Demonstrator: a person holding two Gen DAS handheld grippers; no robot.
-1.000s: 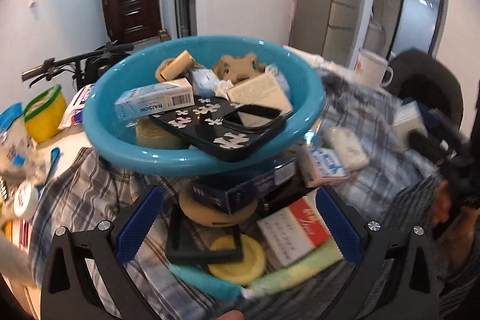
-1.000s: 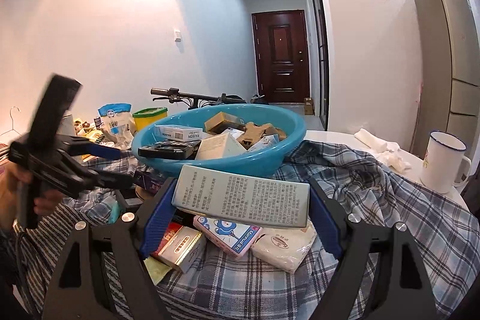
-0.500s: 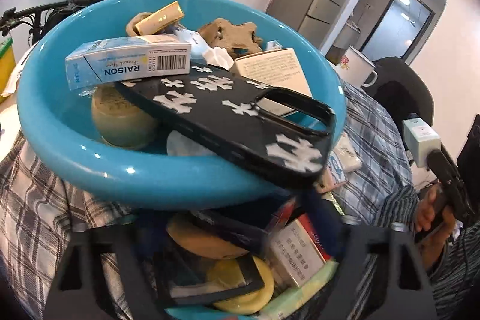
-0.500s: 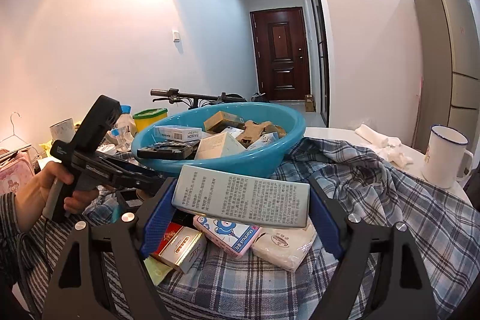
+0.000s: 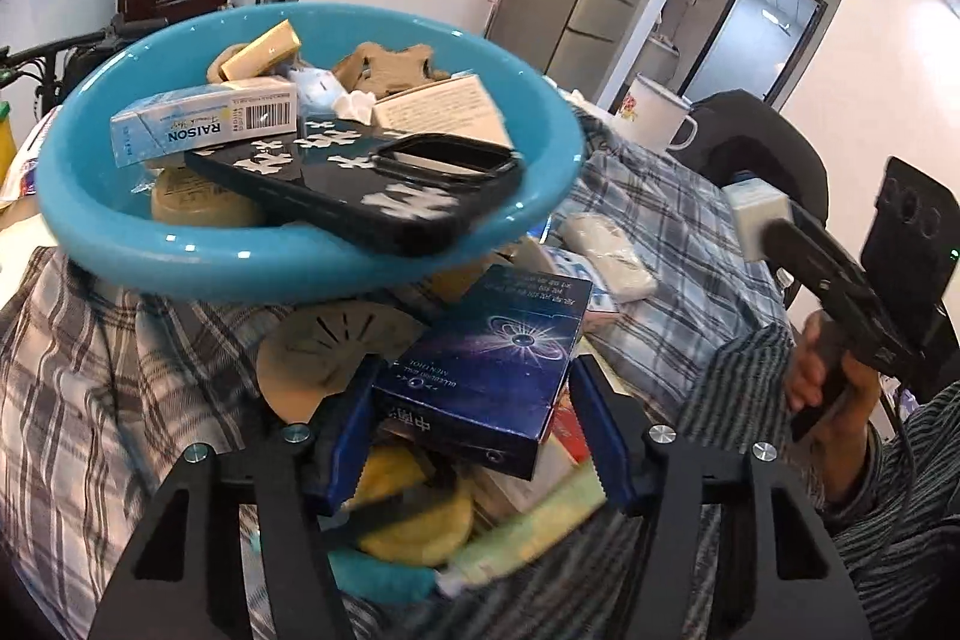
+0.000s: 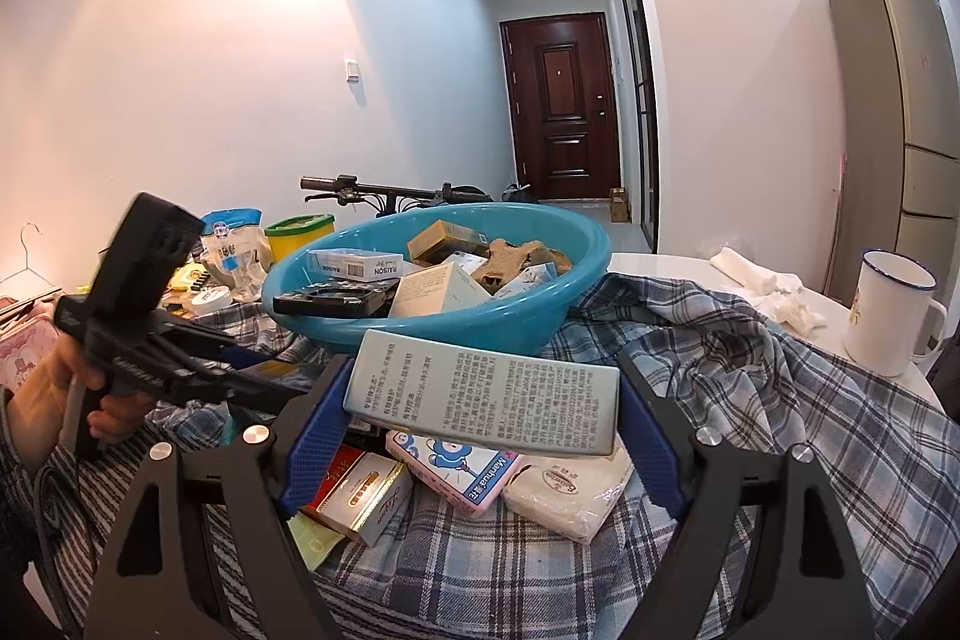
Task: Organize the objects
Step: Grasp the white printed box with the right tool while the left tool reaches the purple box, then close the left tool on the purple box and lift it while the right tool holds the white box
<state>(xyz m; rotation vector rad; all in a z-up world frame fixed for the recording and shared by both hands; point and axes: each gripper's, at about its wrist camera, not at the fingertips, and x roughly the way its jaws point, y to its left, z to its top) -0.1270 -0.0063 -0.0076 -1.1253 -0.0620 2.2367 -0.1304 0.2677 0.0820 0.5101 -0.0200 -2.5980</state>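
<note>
Dark-blue cardboard carton point(image 5: 486, 370), lying below the turquoise plastic basin point(image 5: 180, 250), is sitting between the left gripper point(image 5: 474, 436) jaws, which have just been closing around it, while the right gripper point(image 6: 480, 436) is clamping a grey rectangular box point(image 6: 483, 397), both seemingly basin-bound.

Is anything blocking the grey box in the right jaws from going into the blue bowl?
Nothing visible blocks it. The grey box is gripped just in front of the blue bowl, only open air between. The bowl is already crowded, with a black phone case over its near rim.

Turquoise basin point(image 5: 198, 250), blue-grey plaid cloth point(image 6: 750, 400), starry navy box point(image 5: 480, 376).
</note>
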